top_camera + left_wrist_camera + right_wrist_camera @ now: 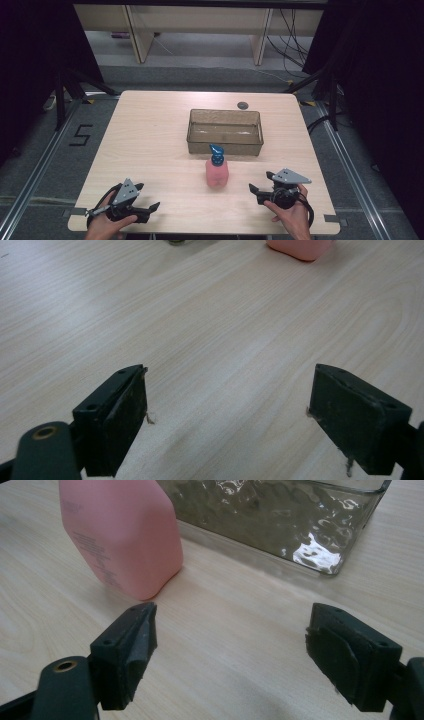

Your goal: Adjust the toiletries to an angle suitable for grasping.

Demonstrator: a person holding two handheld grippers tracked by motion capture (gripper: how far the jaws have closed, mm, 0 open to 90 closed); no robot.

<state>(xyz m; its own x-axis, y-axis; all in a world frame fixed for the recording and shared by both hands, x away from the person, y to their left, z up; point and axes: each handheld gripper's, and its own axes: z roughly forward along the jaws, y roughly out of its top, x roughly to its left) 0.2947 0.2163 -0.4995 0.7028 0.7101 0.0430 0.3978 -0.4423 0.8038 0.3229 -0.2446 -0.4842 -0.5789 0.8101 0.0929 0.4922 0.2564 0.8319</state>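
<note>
A pink bottle (217, 173) with a blue pump top (217, 154) stands upright on the wooden table (150, 140), just in front of a clear glass tray (225, 131). My right gripper (261, 183) rests near the front edge, right of the bottle, open and holding nothing. In the right gripper view the bottle (120, 535) stands ahead to the left, the tray (280, 520) behind it. My left gripper (147, 200) lies at the front left, open and empty. Far ahead in the left gripper view sits the bottle's base (300, 247).
A small dark round grommet (242, 105) is set in the table behind the tray. Dark stands (65, 90) flank the table on both sides. Wooden furniture legs (137, 37) and cables (290, 35) lie on the floor beyond.
</note>
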